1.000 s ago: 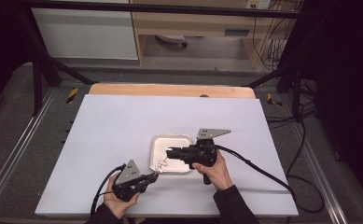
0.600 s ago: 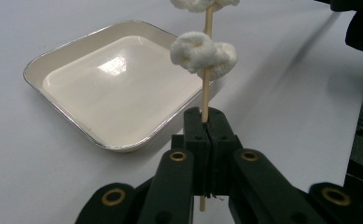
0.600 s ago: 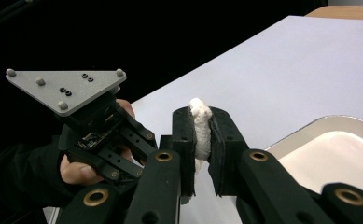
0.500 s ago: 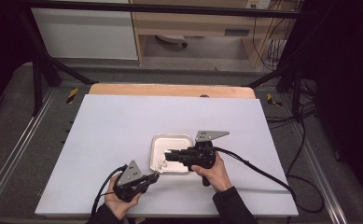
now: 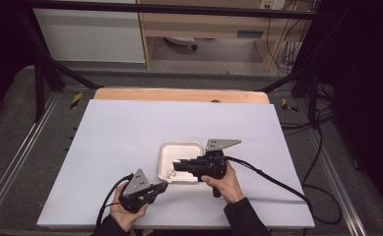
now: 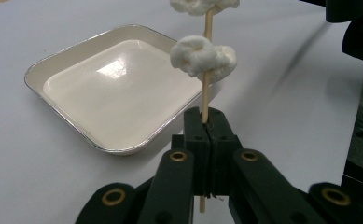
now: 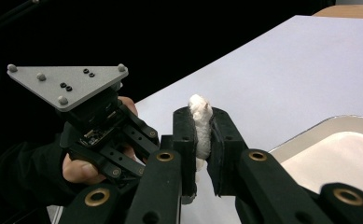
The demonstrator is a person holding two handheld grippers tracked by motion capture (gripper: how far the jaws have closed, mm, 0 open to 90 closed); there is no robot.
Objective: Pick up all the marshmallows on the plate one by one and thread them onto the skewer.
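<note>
No words, labels, brand names or numbers can be read anywhere in the scene. The only sign-like markings are short strips of yellow-and-black hazard tape (image 5: 76,100) on the dark floor frame, one beyond the table's far left corner and another (image 5: 289,105) beyond its far right corner; neither carries lettering. A small pale plate (image 5: 250,34) on the wooden furniture behind the table may hold print, but it is too small and blurred to make out.
</note>
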